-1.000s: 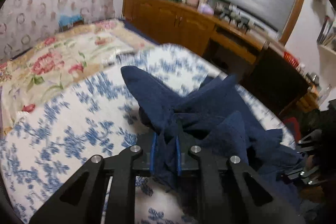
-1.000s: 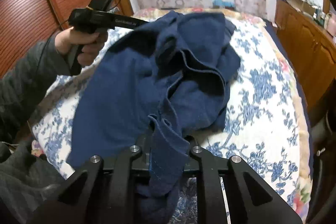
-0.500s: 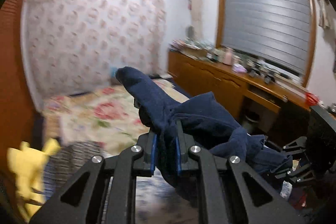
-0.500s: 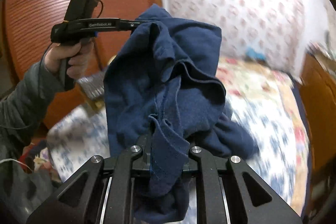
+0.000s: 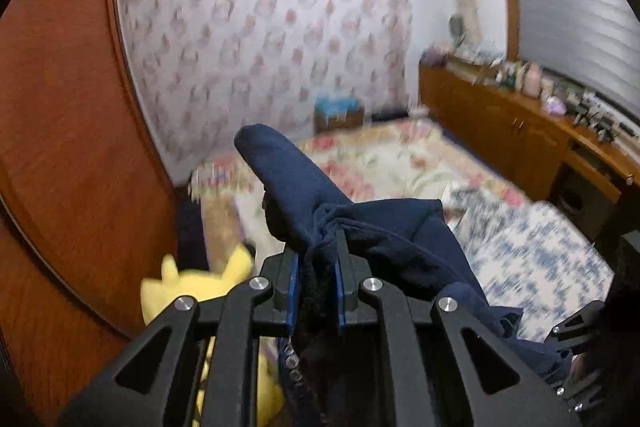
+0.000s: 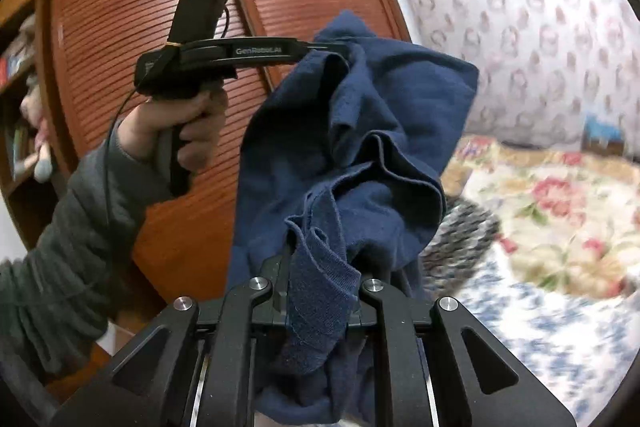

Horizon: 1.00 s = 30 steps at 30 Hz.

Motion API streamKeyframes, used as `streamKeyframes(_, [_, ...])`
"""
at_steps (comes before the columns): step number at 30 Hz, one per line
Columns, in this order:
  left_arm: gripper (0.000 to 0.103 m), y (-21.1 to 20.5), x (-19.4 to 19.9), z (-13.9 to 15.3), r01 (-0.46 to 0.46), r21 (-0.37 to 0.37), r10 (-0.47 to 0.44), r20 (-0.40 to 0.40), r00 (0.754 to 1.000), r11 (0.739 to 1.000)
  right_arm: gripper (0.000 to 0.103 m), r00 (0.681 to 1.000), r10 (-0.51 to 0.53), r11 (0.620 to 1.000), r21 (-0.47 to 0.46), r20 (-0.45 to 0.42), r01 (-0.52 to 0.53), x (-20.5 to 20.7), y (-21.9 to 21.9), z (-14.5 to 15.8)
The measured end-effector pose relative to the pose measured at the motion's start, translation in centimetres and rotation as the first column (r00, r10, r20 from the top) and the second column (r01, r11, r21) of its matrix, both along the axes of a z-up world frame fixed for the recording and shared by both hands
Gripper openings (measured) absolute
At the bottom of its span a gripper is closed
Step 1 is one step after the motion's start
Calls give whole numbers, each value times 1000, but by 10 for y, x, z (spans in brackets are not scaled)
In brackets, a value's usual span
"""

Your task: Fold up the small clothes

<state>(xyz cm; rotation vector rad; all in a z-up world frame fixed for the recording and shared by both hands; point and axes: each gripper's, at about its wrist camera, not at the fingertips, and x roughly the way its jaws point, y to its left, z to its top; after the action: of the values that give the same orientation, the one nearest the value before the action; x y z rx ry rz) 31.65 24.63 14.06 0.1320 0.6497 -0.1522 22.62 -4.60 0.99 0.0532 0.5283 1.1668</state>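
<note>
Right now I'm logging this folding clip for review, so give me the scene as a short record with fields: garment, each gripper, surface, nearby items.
garment: navy blue garment, bunched, held up in the air between both grippers
left gripper: shut on a bunched part of the cloth
right gripper: shut on a hem edge
surface: bed with blue floral cover below, the cloth not lying on it
nearby: yellow plush toy by the wooden wardrobe
image quality: background motion-blurred
</note>
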Motion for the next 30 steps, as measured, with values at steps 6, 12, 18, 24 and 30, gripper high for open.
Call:
streamKeyframes(6, [12,5,42,-116,-25,-23,19,-213,977,999,13,993,-47,986,-165,-105,29,27,25,-74])
streamKeyframes(12, [26,-8,27,-124,-23,-96,2,-208,978,995,39,994,-105,952,-292,-29,92,29,5,-82])
streamKeyframes(18, [54,5,-6,-81,-16,-102,5,-106,994,995,54,988,-121,953,-266,100,144,26,-7,-41])
streamKeyframes(24, [55,21,-49,-64,-44,-133,40,-33,999,990,54,992,-45,967,-244,116,73,45,20,-15])
streamKeyframes(30, [55,41,-82,-75,-105,-165,106,-2,994,981,52,996,42,949,-316,75,-16,75,82,-32])
